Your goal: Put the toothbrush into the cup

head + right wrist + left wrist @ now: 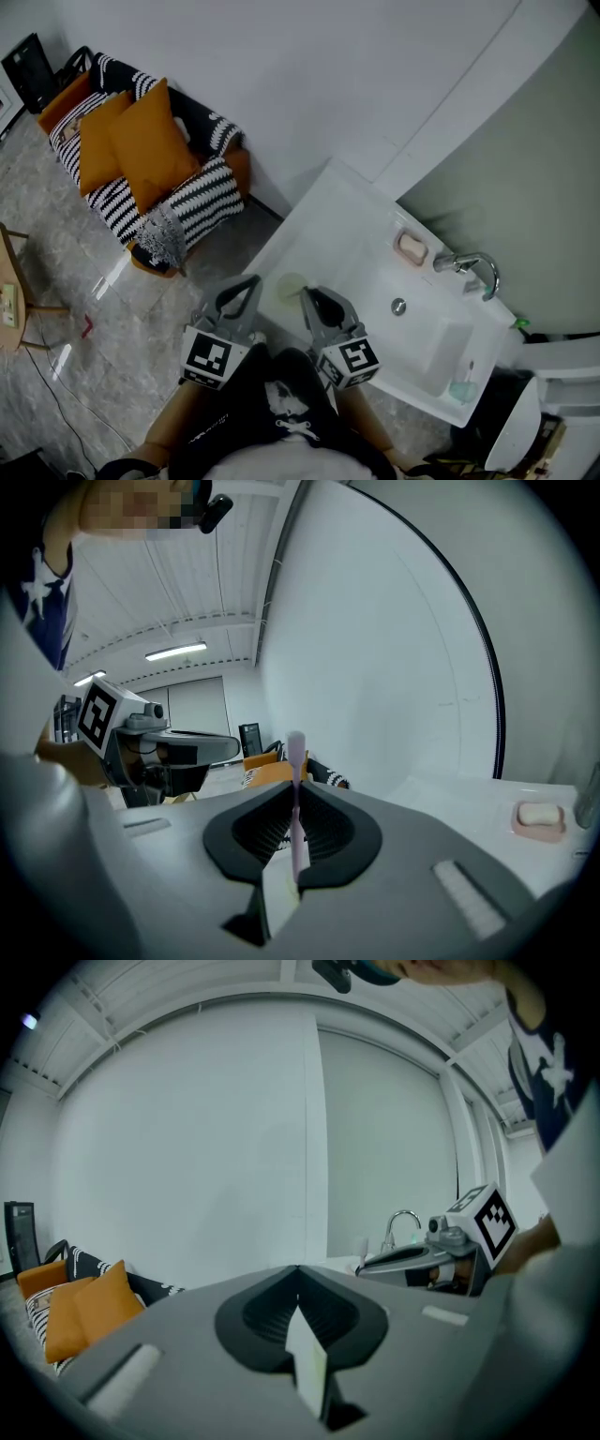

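Your right tool (295, 791) is clenched on the pink toothbrush (296, 754). The handle is pinched upright between the two jaws, and the brush head rises just above their tips. Your left tool (298, 1277) has its jaws drawn together with nothing between them.

From the head view, both tools point at the near edge of the white table (330, 217) that carries the sink (441, 349). A pale round cup (291, 285) stands on this edge, between the two tool tips. It is just beside the tip of the right tool (307, 294) and a little farther from the left tool (253, 281). The toothbrush is thus held near the cup but apart from it.

Farther along the table lie a soap dish (412, 247) and the faucet (472, 266).
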The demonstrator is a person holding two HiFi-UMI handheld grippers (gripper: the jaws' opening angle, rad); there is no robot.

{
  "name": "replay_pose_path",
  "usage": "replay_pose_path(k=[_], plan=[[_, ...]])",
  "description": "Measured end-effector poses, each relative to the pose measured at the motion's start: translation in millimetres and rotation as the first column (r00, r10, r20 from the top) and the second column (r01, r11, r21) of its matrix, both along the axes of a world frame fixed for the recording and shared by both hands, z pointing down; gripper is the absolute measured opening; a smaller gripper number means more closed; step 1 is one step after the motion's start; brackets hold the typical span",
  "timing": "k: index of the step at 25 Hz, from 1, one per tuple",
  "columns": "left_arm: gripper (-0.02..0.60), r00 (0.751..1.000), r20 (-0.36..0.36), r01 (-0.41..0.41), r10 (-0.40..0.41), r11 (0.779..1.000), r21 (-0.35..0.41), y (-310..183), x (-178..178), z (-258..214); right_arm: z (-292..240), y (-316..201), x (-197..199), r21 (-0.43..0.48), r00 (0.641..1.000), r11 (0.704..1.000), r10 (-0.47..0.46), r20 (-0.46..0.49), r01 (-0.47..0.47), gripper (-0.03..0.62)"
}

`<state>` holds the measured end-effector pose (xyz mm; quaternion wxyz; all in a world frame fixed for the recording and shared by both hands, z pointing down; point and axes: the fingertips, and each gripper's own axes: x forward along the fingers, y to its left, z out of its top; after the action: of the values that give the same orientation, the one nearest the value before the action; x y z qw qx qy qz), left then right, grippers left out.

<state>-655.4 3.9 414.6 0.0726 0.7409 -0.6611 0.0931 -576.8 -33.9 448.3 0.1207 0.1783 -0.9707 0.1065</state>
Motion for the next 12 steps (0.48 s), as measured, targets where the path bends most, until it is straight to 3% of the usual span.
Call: replay_pose_path(k=[12], plan=[[0.000,1.000,-0.004,0.008,-0.008,1.000,-0.017,0.0,-3.5,8.3,26.6,2.7,-3.0,-0.040,0.999,0.999,-0.024,-0.044,0.023,0.025]])
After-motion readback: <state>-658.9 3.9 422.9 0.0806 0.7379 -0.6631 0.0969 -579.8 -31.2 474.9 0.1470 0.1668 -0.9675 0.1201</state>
